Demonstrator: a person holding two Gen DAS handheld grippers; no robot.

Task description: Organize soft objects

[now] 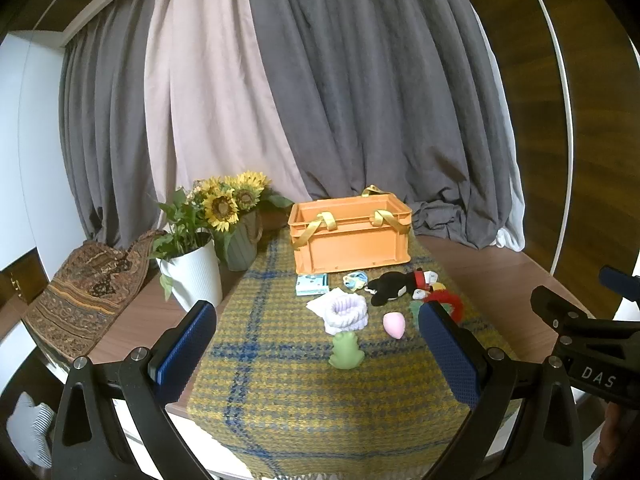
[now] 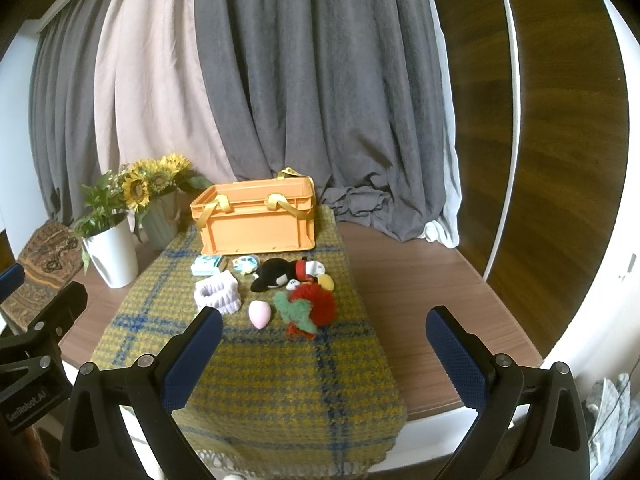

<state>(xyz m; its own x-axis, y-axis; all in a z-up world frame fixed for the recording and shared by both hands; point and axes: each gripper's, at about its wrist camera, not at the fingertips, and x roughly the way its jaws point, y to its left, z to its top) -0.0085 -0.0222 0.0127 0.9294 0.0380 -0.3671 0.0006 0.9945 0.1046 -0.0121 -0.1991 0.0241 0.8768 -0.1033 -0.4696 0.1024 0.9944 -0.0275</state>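
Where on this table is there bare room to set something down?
Free: the plaid cloth between the tools and the pink sponge, and bare wood right of it. Crowded: the toy cluster before the orange crate.

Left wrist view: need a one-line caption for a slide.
Open left gripper hovers over a plaid cloth strewn with soft toys, green frog nearest, orange crate behind.

Grey and pale curtains (image 1: 360, 100), sunflowers (image 1: 230, 198) in green vase, white potted plant (image 1: 196, 272), patterned cloth (image 1: 84, 300)
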